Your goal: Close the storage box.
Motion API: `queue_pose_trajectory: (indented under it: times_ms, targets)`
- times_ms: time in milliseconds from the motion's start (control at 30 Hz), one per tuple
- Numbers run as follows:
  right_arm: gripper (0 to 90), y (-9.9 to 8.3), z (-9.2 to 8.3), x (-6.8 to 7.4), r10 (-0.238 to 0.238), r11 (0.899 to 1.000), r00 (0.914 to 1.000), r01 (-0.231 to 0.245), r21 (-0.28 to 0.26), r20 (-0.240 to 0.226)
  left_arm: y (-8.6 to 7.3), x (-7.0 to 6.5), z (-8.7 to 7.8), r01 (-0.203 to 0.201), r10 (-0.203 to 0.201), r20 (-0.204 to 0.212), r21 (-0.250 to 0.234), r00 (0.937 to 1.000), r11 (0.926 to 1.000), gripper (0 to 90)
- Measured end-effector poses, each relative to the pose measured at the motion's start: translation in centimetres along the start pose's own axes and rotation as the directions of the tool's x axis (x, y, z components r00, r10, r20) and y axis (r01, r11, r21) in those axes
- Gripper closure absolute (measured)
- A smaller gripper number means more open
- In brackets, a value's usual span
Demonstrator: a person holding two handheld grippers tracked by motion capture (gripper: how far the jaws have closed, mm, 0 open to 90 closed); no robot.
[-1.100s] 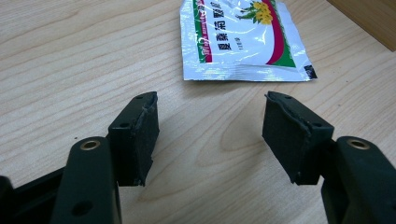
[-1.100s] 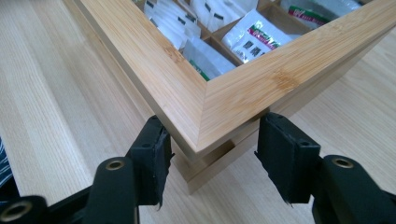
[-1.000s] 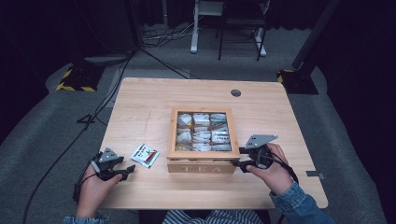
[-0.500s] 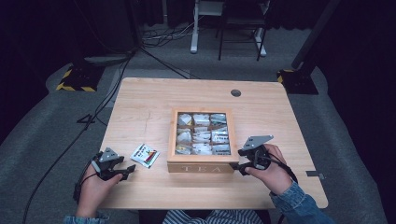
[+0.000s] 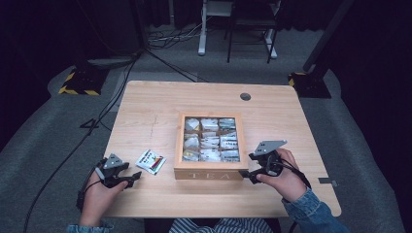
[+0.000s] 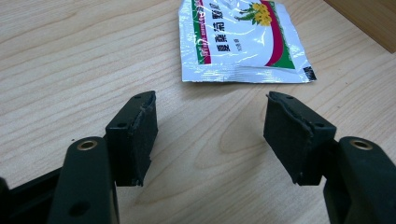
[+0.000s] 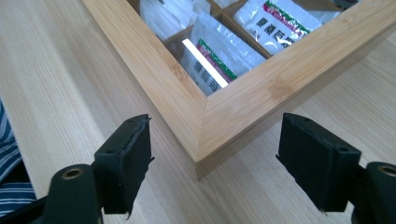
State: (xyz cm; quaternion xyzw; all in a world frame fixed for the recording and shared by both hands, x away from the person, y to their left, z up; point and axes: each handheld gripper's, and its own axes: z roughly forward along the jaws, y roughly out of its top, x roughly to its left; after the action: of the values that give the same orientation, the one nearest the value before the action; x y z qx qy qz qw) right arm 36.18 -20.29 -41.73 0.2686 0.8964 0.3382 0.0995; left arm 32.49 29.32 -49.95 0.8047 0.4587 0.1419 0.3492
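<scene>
A wooden tea box (image 5: 209, 173) marked TEA stands mid-table, its compartments holding several sachets (image 5: 210, 141). My right gripper (image 5: 247, 166) sits at the box's front right corner. Its jaws have just been opening. In the right gripper view the box's corner (image 7: 233, 107) lies between the spread pads (image 7: 130, 158) of the right gripper (image 7: 215, 158), touching neither. A loose white sachet (image 5: 150, 161) with red, green and yellow print lies left of the box. My left gripper (image 5: 134, 178) rests just short of it, open and empty. The left gripper view shows the sachet (image 6: 243, 39) beyond the left gripper (image 6: 210, 135).
A round cable hole (image 5: 245, 96) is set near the table's far edge. The box's side (image 6: 369, 23) shows at the top right of the left gripper view. Stands, a yellow-black base (image 5: 77, 83) and cables (image 5: 160, 53) lie on the floor behind the table.
My right gripper's jaws have spread wider at the box's front right corner. Both hands and the loose sachet stay where they were.
</scene>
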Motion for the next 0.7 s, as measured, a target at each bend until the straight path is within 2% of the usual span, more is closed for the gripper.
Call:
queue_pose_trajectory:
  times_ms: [200,267,333,367,433,500,567,700]
  targets:
    - [27.2,0.4,-0.8,-0.1,-0.004,0.999,1.0000,0.004,-0.047,0.003,-0.2,0.0,-0.2,0.005,-0.005,-0.003,-0.006,1.0000,1.0000,35.7]
    - [27.2,0.4,-1.2,-0.2,0.006,0.997,0.9999,-0.005,-0.074,0.008,-0.3,0.0,-0.2,0.008,-0.008,-0.006,-0.007,1.0000,0.9999,35.7]
    - [27.2,0.5,-1.8,-0.7,0.023,0.992,0.9996,-0.020,-0.129,0.019,-0.4,0.1,-0.3,0.011,-0.011,-0.011,-0.008,0.9999,0.9999,35.5]
    - [27.2,0.5,-1.8,-0.7,0.023,0.992,0.9996,-0.020,-0.129,0.019,-0.4,0.1,-0.3,0.011,-0.011,-0.011,-0.008,0.9999,0.9999,35.5]
    - [27.2,0.4,-2.5,-1.5,0.046,0.985,0.9982,-0.040,-0.167,0.037,-0.5,0.1,-0.3,0.012,-0.013,-0.010,-0.012,0.9999,0.9999,34.8]
    - [27.2,0.3,-2.7,-1.7,0.053,0.984,0.9977,-0.045,-0.172,0.042,-0.5,0.1,-0.3,0.011,-0.011,-0.012,-0.013,0.9999,0.9999,34.6]
    - [26.3,-0.2,-3.3,-2.7,0.061,0.981,0.9957,-0.047,-0.186,0.070,-0.5,0.1,-0.3,0.008,-0.009,-0.015,-0.014,0.9999,0.9999,34.0]
    - [24.4,-0.8,-3.9,-3.8,0.073,0.979,0.9925,-0.053,-0.197,0.098,-0.5,0.1,-0.3,0.005,-0.005,-0.021,-0.011,0.9998,0.9999,33.3]
